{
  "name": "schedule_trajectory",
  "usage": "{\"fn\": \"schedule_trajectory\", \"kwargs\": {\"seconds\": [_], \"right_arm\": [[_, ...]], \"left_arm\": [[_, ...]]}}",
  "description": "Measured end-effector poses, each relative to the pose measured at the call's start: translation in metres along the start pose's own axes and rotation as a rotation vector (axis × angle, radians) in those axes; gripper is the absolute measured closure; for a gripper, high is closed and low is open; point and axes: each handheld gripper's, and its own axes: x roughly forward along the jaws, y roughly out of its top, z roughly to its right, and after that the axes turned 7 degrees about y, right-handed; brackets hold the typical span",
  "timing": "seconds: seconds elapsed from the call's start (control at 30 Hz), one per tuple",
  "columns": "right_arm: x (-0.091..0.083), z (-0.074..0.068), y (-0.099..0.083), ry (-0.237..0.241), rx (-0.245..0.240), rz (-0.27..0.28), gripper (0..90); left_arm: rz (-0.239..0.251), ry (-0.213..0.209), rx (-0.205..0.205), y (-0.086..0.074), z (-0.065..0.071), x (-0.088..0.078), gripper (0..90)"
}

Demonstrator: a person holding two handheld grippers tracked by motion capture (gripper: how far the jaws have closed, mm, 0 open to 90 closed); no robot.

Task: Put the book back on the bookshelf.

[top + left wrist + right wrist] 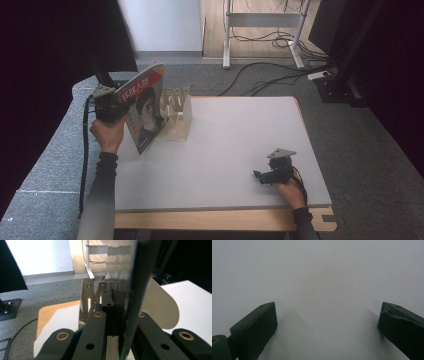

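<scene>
One thin red-topped magazine is clamped upright in the left gripper, just left of the pale wooden slotted rack. Right gripper rests wide apart on the white worktop.

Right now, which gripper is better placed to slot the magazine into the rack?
Left. The left gripper is shut on the magazine, right beside the rack; the right gripper rests open far across the table.

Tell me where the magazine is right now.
In the high view the magazine stands at the table's far left, held on edge in the left tongs, just left of the wooden rack.
</scene>
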Motion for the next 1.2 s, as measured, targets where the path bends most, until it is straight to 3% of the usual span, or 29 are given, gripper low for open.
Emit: {"fn": "schedule_trajectory", "kwargs": {"seconds": [0.07, 0.23, 0.4, 0.5, 0.57, 0.63, 0.73, 0.8, 0.87, 1.0, 1.1, 1.2], "right_arm": [[0.000, 0.000, 0.000, 0.000, 0.000, 0.000, 1.6], [0.000, 0.000, 0.000, 0.003, 0.001, -0.003, 1.5], [0.000, 0.000, 0.000, 0.002, 0.001, -0.002, 1.5], [0.000, 0.000, 0.000, 0.004, 0.001, -0.001, 1.5], [0.000, 0.000, 0.000, 0.004, 0.000, -0.001, 1.5], [0.000, 0.000, 0.000, 0.003, 0.000, -0.001, 1.5], [0.000, 0.000, 0.000, 0.004, -0.002, 0.000, 1.5], [0.000, 0.000, 0.000, 0.004, -0.001, 0.000, 1.5], [0.000, 0.000, 0.000, 0.004, 0.000, 0.000, 1.5], [0.000, 0.000, 0.000, 0.004, 0.000, -0.001, 1.5], [0.000, 0.000, 0.000, 0.002, 0.002, -0.001, 1.5], [0.000, 0.000, 0.000, 0.002, 0.001, -0.002, 1.5]], "left_arm": [[-0.022, -0.014, 0.019, 0.000, -0.002, 0.001, 86.3], [-0.155, -0.055, 0.072, 0.003, -0.008, 0.002, 82.7], [-0.214, -0.019, 0.075, 0.005, -0.014, -0.001, 86.0], [-0.191, 0.008, 0.068, 0.004, -0.015, 0.000, 87.0], [-0.150, 0.013, 0.031, 0.003, -0.017, 0.001, 87.3], [-0.129, -0.011, -0.013, 0.001, -0.021, 0.004, 87.2], [-0.126, -0.018, -0.044, -0.003, -0.028, 0.007, 86.9], [-0.115, 0.001, -0.037, -0.005, -0.031, 0.007, 86.4], [-0.116, -0.009, -0.041, -0.006, -0.033, 0.007, 85.0], [-0.121, 0.013, 0.009, -0.007, -0.030, 0.007, 69.4], [-0.116, 0.034, 0.050, -0.008, -0.027, 0.007, 52.1], [-0.108, 0.014, 0.045, -0.010, -0.027, 0.003, 39.1]]}}
